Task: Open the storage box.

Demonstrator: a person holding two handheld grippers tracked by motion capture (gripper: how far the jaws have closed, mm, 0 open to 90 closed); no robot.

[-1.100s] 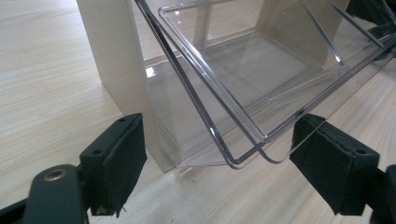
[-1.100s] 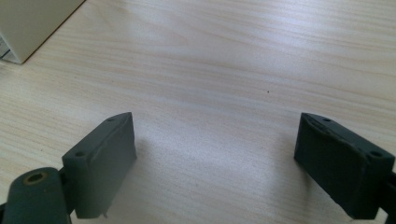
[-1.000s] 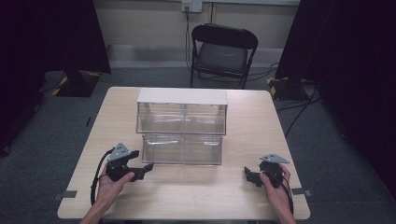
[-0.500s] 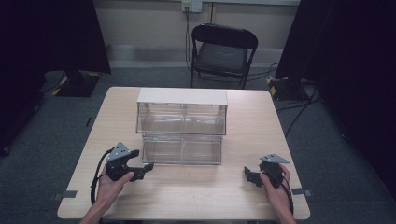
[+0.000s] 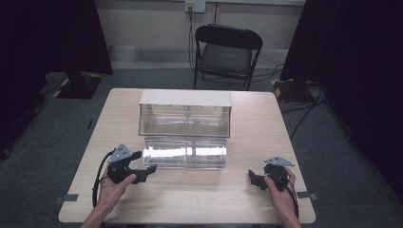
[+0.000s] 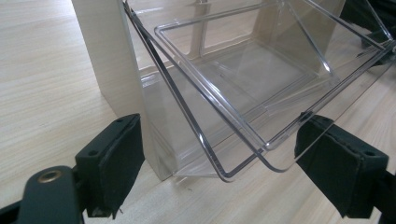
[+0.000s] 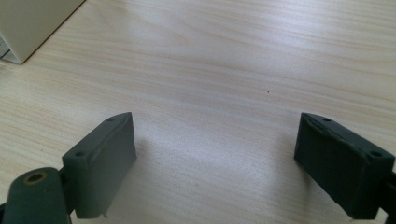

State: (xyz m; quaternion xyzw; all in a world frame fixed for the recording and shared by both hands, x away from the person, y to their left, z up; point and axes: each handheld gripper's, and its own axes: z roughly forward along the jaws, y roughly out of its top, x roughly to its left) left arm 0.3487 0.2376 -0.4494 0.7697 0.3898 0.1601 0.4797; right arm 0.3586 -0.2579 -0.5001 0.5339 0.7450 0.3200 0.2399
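On the table [image 5: 199,194], both tongs, left [image 5: 145,171] and right [image 5: 254,179], remain open, unmoved beside the drawer [image 5: 185,152].

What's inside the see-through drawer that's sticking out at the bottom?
Nothing that I can see. The pulled-out clear plastic drawer of the beige two-tier cabinet looks empty; its bare floor shows through. The drawer's back part, inside the cabinet, is blurred by reflections. The left tongs are open at its front corner.

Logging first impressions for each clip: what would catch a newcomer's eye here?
The clear drawer cabinet at mid-table, its lower drawer pulled out toward the person. The left gripper, jaws open, sits at that drawer's left front corner. The right gripper rests open on bare table, apart from the cabinet.
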